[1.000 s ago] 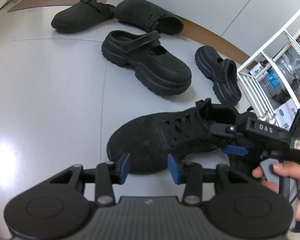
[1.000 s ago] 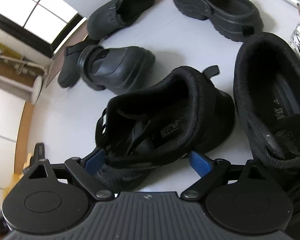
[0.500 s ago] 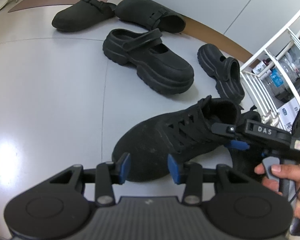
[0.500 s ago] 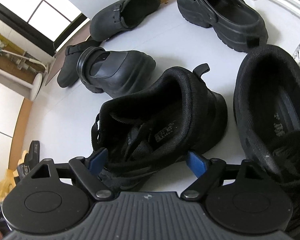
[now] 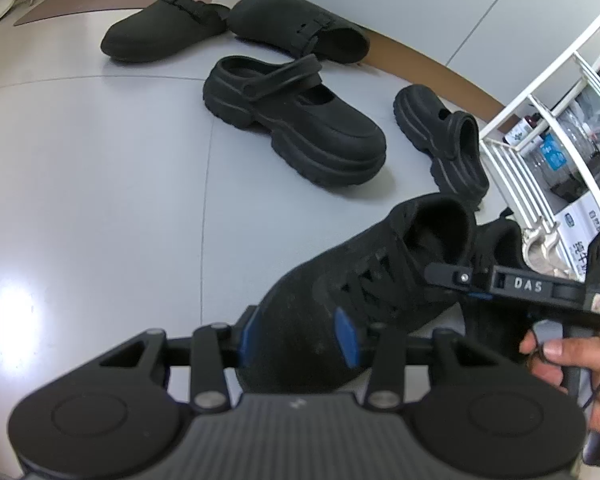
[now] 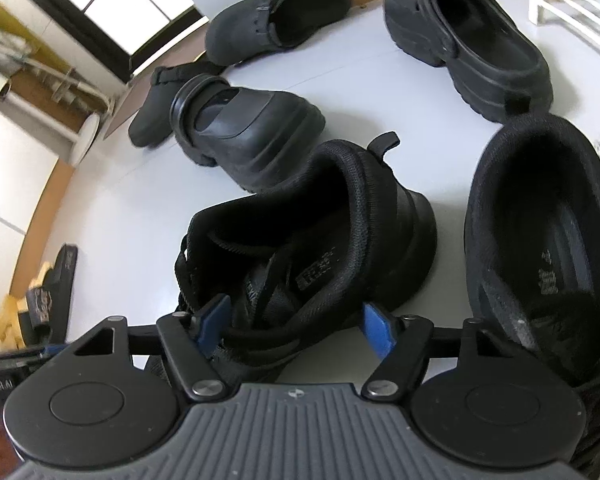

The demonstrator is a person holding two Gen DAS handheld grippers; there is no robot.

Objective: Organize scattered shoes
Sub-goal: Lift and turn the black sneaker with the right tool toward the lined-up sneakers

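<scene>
Two tools meet at one black lace-up sneaker (image 5: 364, 292) on the pale grey floor (image 5: 92, 184). The left tool (image 5: 296, 336) has its blue-padded fingers (image 5: 346, 334) spread on either side of the sneaker's toe; whether the pads press the fabric I cannot tell. The right tool (image 6: 294, 324) straddles the sneaker's collar and tongue from the heel end, its blue pads (image 6: 374, 330) set apart at both sides of the opening, and contact there is also unclear. In the left wrist view the right tool reaches in from the right edge, a hand (image 5: 572, 364) wrapped around its handle. Just beside this sneaker, on its far side from the left camera, lies its mate (image 6: 540, 240), opening turned up toward the right wrist camera. Farther along the floor sit two chunky black clogs: one with a heel strap (image 5: 296, 120) near the middle, the other (image 5: 444, 140) close to a white wire rack (image 5: 540, 120) that holds jars and boxes. Two flat black slip-on mules (image 5: 164, 26) (image 5: 300, 24) lie beyond them by the wall's brown skirting, toes pointing apart.
</scene>
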